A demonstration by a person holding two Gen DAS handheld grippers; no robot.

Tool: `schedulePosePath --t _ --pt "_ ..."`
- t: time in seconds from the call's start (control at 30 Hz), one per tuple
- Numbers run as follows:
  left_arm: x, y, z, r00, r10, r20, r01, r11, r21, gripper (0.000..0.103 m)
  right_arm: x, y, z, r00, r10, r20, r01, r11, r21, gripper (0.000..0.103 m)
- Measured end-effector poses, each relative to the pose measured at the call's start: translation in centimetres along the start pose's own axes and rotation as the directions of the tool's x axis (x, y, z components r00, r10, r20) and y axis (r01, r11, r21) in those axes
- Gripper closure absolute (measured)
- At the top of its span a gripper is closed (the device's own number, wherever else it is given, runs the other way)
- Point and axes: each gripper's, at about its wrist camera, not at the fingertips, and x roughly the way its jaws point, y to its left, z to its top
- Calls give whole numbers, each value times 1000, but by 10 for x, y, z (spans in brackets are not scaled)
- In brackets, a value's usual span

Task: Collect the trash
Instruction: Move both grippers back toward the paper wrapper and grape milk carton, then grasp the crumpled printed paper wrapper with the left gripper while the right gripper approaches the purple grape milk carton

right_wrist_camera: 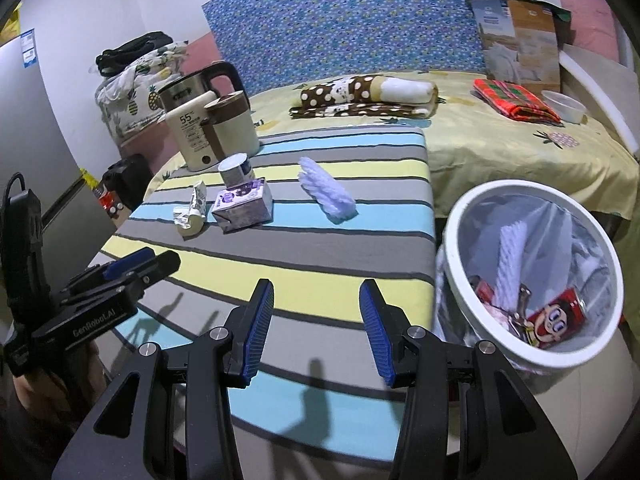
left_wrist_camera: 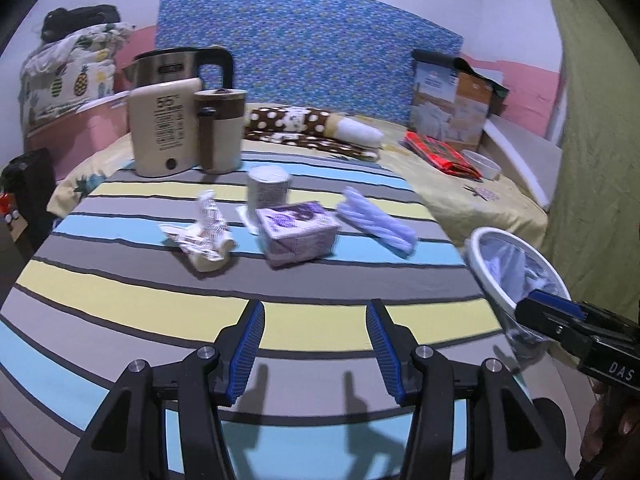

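Both held with jaws spread wide and empty above the near edge of the striped cloth [right_wrist_camera: 304,268]: left gripper [left_wrist_camera: 316,344], right gripper [right_wrist_camera: 316,320]. Still lying mid-cloth, well apart from the bin [right_wrist_camera: 532,276] off its right edge: crumpled wrapper [left_wrist_camera: 202,232], purple carton [left_wrist_camera: 296,232], paper cup [left_wrist_camera: 268,192], pale ribbed wad [left_wrist_camera: 376,228]. Probably all light and crushable, so best pinched gently across the middle, the carton by its flat sides.

Bright overhead indoor light, hard shadows on striped cloth [left_wrist_camera: 280,328]; slight motion blur in left view; heavy fisheye warping, black corner vignetting.
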Motion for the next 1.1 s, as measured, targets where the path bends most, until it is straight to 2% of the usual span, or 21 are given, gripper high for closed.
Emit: schedulePosePath --t 0.17,0.3,0.4,0.73,0.97,1.0,1.03,1.1 --pt "5 28 9 999 44 6 -44 998 -38 51 9 6 8 1000 14 -8 -15 1000 -12 56" --pt "10 53 15 996 92 12 -90 992 -88 51 16 12 12 1000 22 -19 -23 999 -27 45" --pt "19 71 20 994 109 -1 -108 985 -133 51 22 19 15 999 27 -26 -28 999 -43 44" --pt "53 105 34 995 96 -31 -101 963 -251 51 41 30 26 998 34 -47 -37 997 -73 44" --pt "85 119 40 993 70 -92 -96 942 -323 51 54 32 29 997 45 -65 -50 995 -81 44" --pt "90 120 40 992 69 -105 -100 940 -325 55 55 31 30 997 46 -68 -51 995 -82 44" --pt "96 120 39 990 69 -126 -107 941 -321 66 58 31 31 996 46 -72 -52 995 -83 44" --pt "99 121 38 990 59 -129 -97 945 -311 75 61 31 34 996 49 -78 -55 995 -84 44"
